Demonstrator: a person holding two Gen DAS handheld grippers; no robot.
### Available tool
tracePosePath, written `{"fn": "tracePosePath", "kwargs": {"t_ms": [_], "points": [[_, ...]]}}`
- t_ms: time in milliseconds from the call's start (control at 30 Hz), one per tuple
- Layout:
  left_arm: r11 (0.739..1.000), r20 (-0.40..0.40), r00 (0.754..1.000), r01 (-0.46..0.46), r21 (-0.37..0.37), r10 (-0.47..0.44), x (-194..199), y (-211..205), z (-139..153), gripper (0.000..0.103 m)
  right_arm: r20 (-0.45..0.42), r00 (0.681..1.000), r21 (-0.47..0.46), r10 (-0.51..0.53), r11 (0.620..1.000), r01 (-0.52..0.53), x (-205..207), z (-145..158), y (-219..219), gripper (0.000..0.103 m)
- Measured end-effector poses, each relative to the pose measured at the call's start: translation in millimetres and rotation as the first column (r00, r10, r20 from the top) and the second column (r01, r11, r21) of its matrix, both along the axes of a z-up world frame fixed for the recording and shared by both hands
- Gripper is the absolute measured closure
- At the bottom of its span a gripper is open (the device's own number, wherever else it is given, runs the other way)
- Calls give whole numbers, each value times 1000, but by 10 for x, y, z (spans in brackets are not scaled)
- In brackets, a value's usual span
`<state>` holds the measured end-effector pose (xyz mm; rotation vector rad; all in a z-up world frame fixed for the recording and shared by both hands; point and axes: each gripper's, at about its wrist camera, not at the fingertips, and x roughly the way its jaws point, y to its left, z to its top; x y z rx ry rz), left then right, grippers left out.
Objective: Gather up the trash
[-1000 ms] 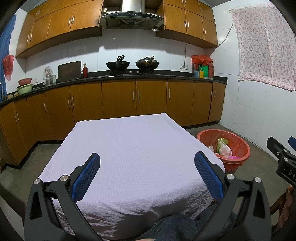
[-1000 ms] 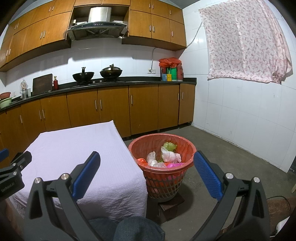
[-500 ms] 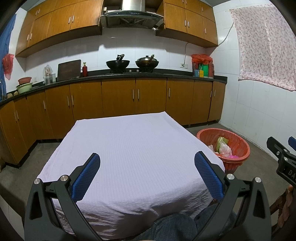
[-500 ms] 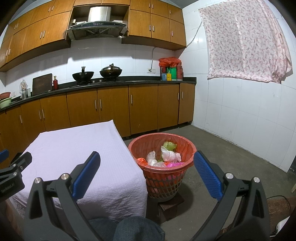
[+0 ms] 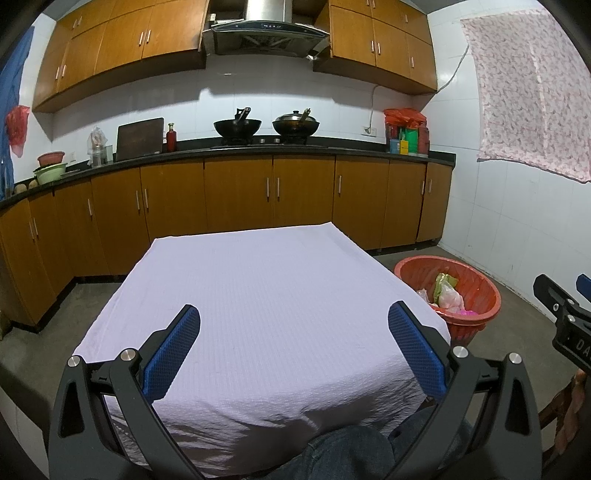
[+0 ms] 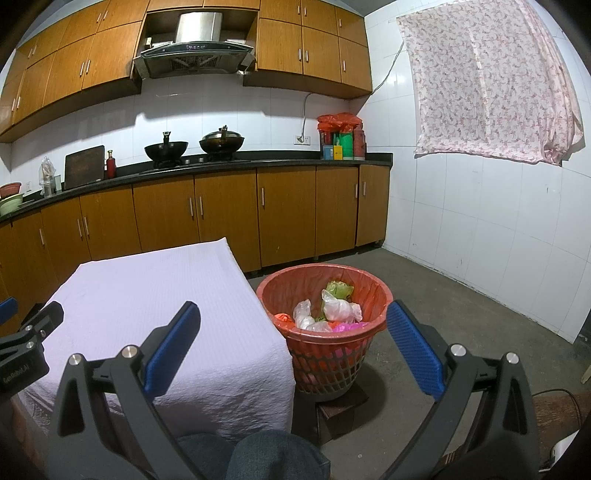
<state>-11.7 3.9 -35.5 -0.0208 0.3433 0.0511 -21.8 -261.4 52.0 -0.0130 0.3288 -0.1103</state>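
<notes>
We see the trash [image 6: 332, 314] lying in the red basket [image 6: 325, 354]: clear and white plastic bags, a green wrapper, something pink and something orange, all heaped toward the bottom. The basket has a red liner inside and an open-mesh wall, and it stands on a small dark block [image 6: 340, 404] on the concrete floor [image 6: 461, 317], just beside the right edge of the desk [image 6: 155, 295]. In the left wrist view the same basket [image 5: 476, 295] shows past the desk's far right corner, with the bags [image 5: 448, 295] visible inside it.

The desk [image 5: 266, 306] is covered by a pale lilac cloth that hangs over its edges. Our left tool [image 5: 293, 347] hangs above the near part of the cloth, its blue-padded fingers [image 5: 171, 352] spread wide with nothing between them. Our right tool [image 6: 293, 345] is likewise wide open and holds nothing, one finger over the desk's corner and the other over the floor, the basket showing between them. A knee in blue jeans [image 6: 273, 456] shows at the bottom of both views.

Behind stand brown cabinets [image 5: 236, 195] under a black counter, two woks [image 5: 266, 127] on the stove, a range hood [image 5: 264, 33], and a floral curtain [image 6: 491, 85] on the white tiled wall.
</notes>
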Motion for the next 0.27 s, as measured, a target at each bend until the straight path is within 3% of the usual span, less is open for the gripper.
{"fn": "tracePosePath", "kwargs": {"t_ms": [267], "points": [[1000,-12,1000,-1,-12,1,-12,20,-3,2,0,1000,1,0,1000,0,-1,5,-3,4]]}}
